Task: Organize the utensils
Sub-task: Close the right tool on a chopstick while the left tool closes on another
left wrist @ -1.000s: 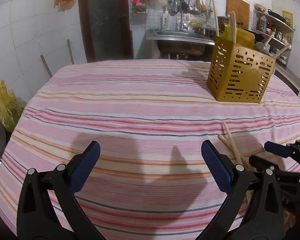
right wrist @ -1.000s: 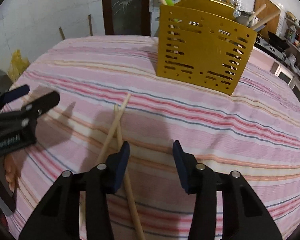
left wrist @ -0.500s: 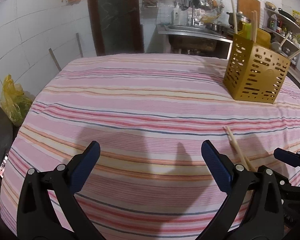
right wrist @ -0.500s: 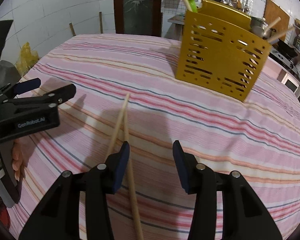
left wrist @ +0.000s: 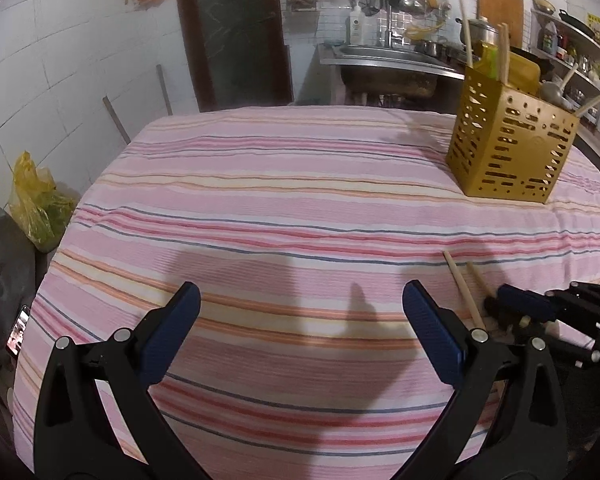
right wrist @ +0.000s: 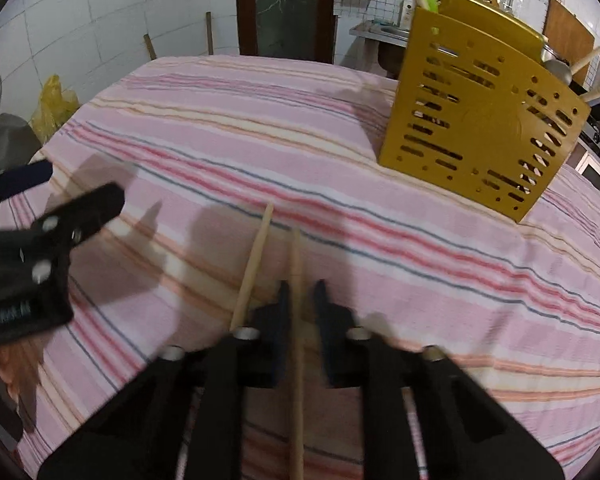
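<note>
1. The work surface is a table under a pink striped cloth. It stands in a tiled kitchen.

2. A yellow perforated utensil holder stands upright on the far right part of the cloth. Several wooden sticks and handles rise from its top. What else it holds cannot be made out.

3. Two loose wooden chopsticks lie on the near right part of the cloth, well apart from the holder. They lie side by side, both pointing towards the far edge of the table.

4. The right gripper is down at the cloth. Its blue pads have come together on the right chopstick, which runs straight between them. The view is blurred, yet the pads appear to press the stick on both sides: clenched on that chopstick.

5. The left chopstick lies just beside the gripper's left finger, outside the grip.

6. The left gripper hangs over the near middle of the cloth. Its jaws stand wide and released, with nothing between them.

7. A yellow plastic bag sits on the floor to the left of the table.
</note>
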`<state>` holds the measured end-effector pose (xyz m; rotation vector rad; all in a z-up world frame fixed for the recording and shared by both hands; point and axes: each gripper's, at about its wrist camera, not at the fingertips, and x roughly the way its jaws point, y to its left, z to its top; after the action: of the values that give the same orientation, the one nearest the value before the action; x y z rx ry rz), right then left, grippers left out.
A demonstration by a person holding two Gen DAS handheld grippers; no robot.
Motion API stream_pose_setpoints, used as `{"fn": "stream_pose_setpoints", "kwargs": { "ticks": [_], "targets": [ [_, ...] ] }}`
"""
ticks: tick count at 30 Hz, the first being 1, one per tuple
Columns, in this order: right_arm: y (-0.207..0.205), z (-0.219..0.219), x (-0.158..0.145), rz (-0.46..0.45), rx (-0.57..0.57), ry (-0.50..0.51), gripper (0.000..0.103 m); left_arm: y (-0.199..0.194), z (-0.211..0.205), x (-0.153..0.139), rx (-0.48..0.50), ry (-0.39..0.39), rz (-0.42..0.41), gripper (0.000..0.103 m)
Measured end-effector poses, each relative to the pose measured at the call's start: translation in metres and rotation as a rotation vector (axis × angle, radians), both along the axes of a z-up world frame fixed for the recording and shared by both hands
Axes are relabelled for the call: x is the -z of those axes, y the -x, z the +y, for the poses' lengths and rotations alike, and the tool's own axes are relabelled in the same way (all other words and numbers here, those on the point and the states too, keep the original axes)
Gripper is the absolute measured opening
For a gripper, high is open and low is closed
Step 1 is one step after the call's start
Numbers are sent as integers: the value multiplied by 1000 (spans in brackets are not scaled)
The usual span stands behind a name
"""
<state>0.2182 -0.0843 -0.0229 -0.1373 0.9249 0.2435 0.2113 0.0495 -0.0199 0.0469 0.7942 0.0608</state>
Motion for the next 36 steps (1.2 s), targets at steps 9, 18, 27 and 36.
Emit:
{"fn": "stream_pose_setpoints", "kwargs": {
  "ticks": [9, 18, 27, 36],
  "targets": [
    [12, -76, -7, -34, 140, -20, 6, -9, -27, 9, 30, 107, 68, 98],
    [19, -145, -1, -56, 263, -69, 6, -18, -84, 24, 64, 119, 143, 82],
    [-1, -141, 1, -7, 280, -78, 7, -30, -114, 38, 81, 83, 216, 51],
    [-14, -149, 2, 0, 303, -142, 6, -43, -110, 31, 107, 125, 236, 14]
  ]
}}
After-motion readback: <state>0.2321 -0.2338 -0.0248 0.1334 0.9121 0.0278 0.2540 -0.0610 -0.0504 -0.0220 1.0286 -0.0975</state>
